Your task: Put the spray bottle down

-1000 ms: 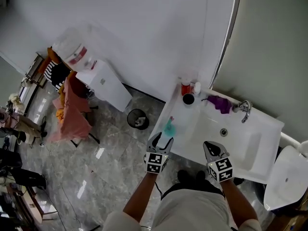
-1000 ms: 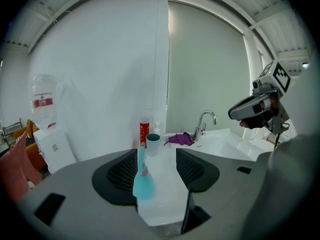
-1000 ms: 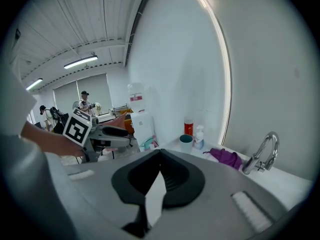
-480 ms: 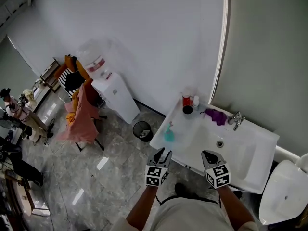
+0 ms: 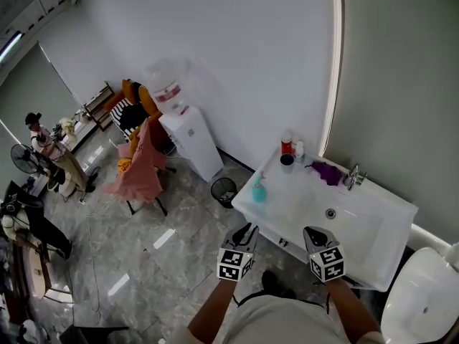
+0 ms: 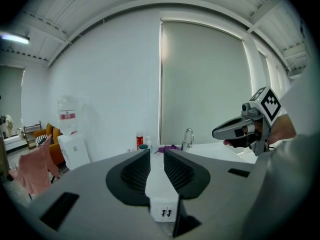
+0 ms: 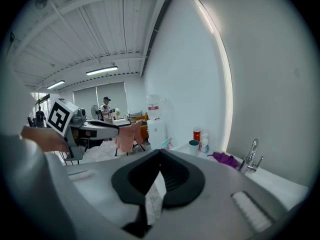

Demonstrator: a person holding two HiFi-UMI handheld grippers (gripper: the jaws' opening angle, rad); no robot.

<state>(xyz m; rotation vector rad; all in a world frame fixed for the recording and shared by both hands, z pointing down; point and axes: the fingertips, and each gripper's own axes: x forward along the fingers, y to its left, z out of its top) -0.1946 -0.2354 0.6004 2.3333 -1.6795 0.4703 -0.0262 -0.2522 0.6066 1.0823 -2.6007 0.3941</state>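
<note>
Spray bottle (image 5: 259, 190) stands on the sink (image 5: 285, 208) (near its corner)

you can read only "jj", on the white block (image 6: 164, 210) between your left gripper's (image 6: 156, 158) closing, empty jaws.

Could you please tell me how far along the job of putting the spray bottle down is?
Done: the spray bottle stands upright at the left end of the sink counter, touched by neither gripper. In hand: nothing. The left gripper is closing its jaws on empty air, the right gripper is shut and empty, and both hang short of the counter's near edge. Left: apparently nothing.
</note>
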